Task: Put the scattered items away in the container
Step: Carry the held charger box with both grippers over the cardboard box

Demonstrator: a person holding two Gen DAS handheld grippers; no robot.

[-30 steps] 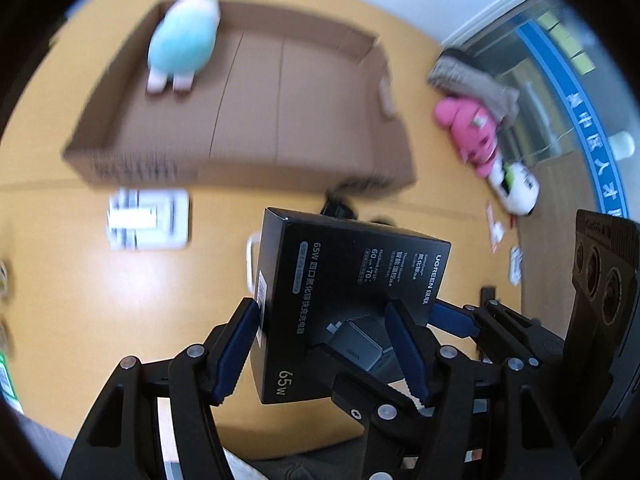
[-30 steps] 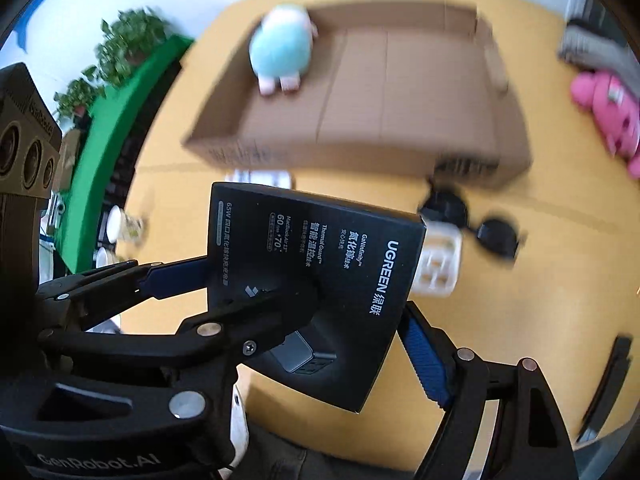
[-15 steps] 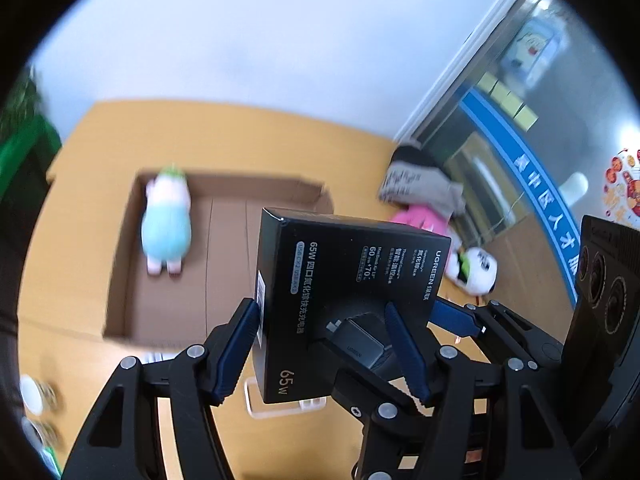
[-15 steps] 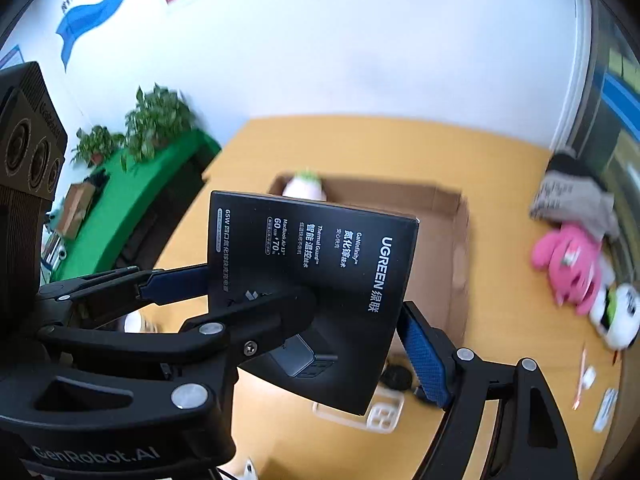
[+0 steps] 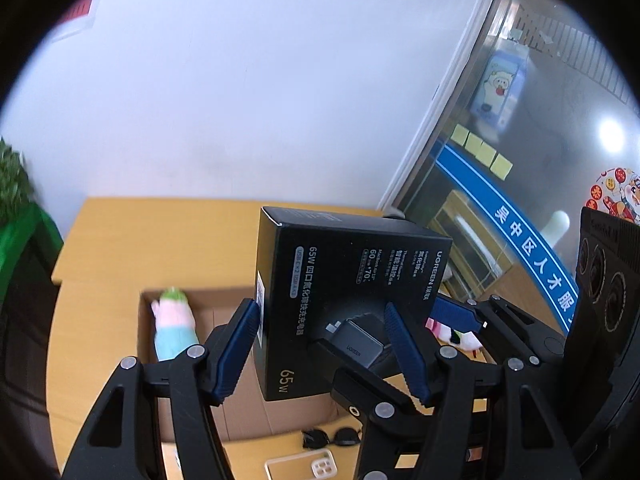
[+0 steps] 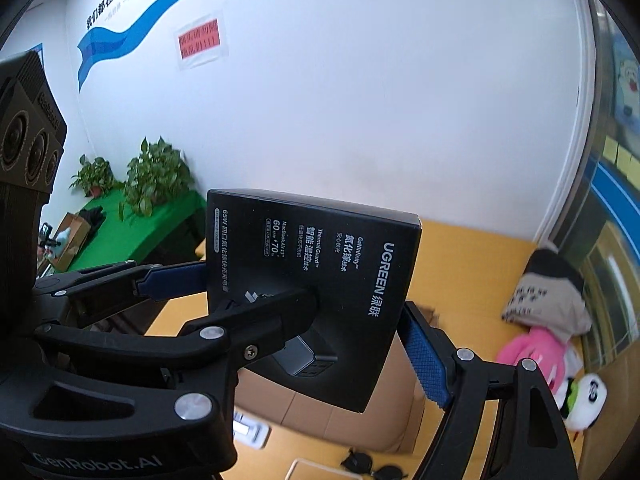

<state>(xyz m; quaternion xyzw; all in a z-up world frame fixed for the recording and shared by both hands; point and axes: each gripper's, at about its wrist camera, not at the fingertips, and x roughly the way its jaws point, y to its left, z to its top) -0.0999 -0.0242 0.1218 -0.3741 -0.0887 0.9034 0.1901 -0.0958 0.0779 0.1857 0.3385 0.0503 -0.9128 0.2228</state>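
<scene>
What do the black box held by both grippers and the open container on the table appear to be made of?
Black box: apparently printed paperboard with a matte to faintly satin finish; crisp folded edges, white lettering and a printed charger picture suggest retail packaging. Container: corrugated cardboard, raw brown and matte; creased fold lines across its floor and thin upright walls. A plush toy lying inside looks like soft fabric.

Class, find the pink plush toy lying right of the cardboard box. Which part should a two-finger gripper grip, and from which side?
Grip the pink plush toy around its middle from above, closing across its width. It lies flat on the table and looks soft, so it should squash into the grip; a grey bag crowds one end, a white plush the other.
</scene>
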